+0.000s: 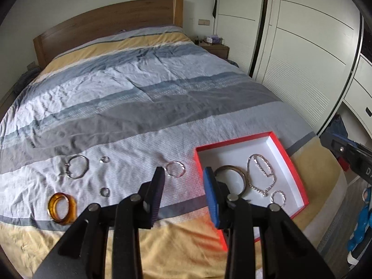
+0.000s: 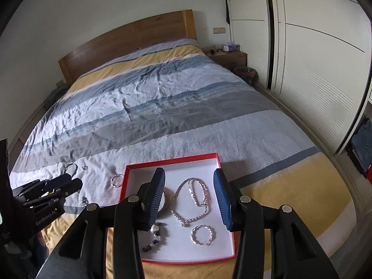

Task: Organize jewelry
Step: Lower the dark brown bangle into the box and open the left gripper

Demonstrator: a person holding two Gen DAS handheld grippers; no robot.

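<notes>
A red box with a white inside (image 1: 279,143) lies on the bed, and it holds a silver chain necklace (image 1: 260,174), a metal bangle (image 1: 232,179) and a small silver bracelet (image 1: 278,196). Loose on the duvet to its left are a twisted silver bracelet (image 1: 175,169), a large hoop (image 1: 78,166), two small rings (image 1: 104,159) (image 1: 104,191) and an amber bangle (image 1: 61,208). My left gripper (image 1: 184,172) hangs open above the duvet, with nothing between its fingers. My right gripper (image 2: 189,174) is open and empty above the box (image 2: 172,161), over the necklace (image 2: 190,200).
The striped duvet (image 1: 144,74) covers a wide bed with a wooden headboard (image 1: 104,21). White wardrobe doors (image 2: 313,58) run along the right side. A nightstand (image 2: 229,57) and a waste basket (image 2: 244,72) stand at the far right corner.
</notes>
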